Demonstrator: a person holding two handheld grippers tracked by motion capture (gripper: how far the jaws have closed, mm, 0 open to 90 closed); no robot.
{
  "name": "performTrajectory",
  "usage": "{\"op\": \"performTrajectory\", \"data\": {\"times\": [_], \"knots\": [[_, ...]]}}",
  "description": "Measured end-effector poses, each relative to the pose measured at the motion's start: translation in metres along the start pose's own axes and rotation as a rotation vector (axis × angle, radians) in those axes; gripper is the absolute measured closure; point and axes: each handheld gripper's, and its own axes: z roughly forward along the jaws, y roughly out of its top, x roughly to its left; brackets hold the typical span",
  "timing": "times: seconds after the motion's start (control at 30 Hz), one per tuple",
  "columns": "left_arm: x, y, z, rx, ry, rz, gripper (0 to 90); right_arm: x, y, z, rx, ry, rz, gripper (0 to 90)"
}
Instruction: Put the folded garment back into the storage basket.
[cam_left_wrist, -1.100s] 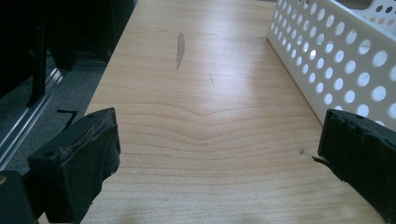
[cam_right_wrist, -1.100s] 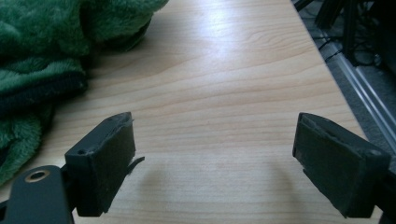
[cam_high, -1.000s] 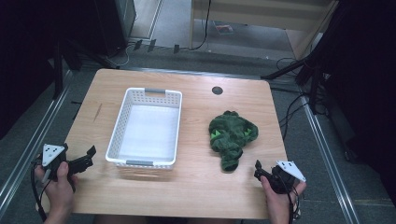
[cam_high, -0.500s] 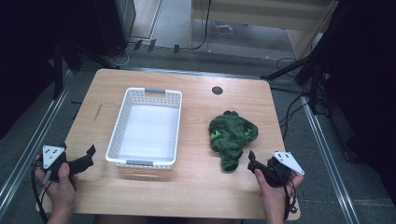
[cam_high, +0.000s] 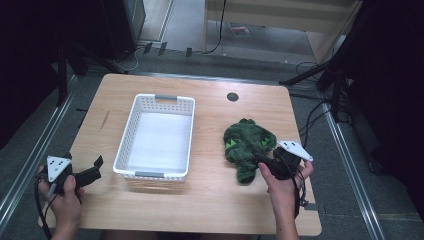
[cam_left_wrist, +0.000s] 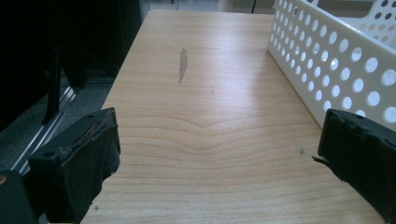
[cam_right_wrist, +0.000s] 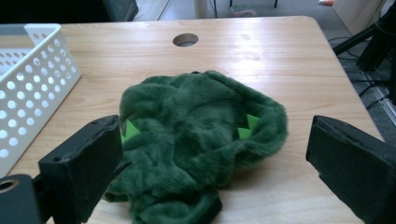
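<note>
A dark green plush toy (cam_high: 246, 142) with bright green spikes lies crumpled on the right half of the wooden table (cam_high: 210, 205). My right gripper (cam_high: 261, 159) is at the toy's near right edge, its jaws spread wide. In the right gripper view the plush toy (cam_right_wrist: 196, 126) lies between and just beyond the two jaws of the right gripper (cam_right_wrist: 212, 142), which holds nothing. A white perforated basket (cam_high: 157, 135) stands empty left of centre. My left gripper (cam_high: 95, 170) rests near the table's front left corner, open and empty, with the basket wall (cam_left_wrist: 336, 60) to its right.
A round cable hole (cam_high: 232, 97) sits in the table's far edge. A dark mark (cam_left_wrist: 182, 63) stains the wood left of the basket. Cables and stand legs (cam_high: 320, 80) crowd the floor on the right; metal rails (cam_high: 30, 160) run along both sides.
My right gripper has moved forward and left from the front right corner up to the plush toy's near edge. The left gripper, basket and toy have stayed put.
</note>
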Motion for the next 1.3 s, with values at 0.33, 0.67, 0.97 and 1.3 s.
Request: {"op": "performTrajectory", "data": {"times": [0.33,0.67,0.97,1.3], "knots": [[0.002,0.0,0.0,0.002,-0.005,-0.012,0.1,0.016,0.018,0.028,0.063,-0.011,-0.009,6.2],[0.001,0.0,0.001,0.01,-0.006,-0.013,0.5,0.023,0.019,0.056,0.13,-0.004,-0.017,9.0],[0.0,0.001,0.002,0.018,-0.005,-0.003,0.5,0.027,0.013,0.079,0.195,0.0,-0.015,9.4],[0.001,0.001,0.003,0.024,-0.009,-0.016,0.5,0.023,0.004,0.102,0.261,-0.025,0.003,11.2]]}}
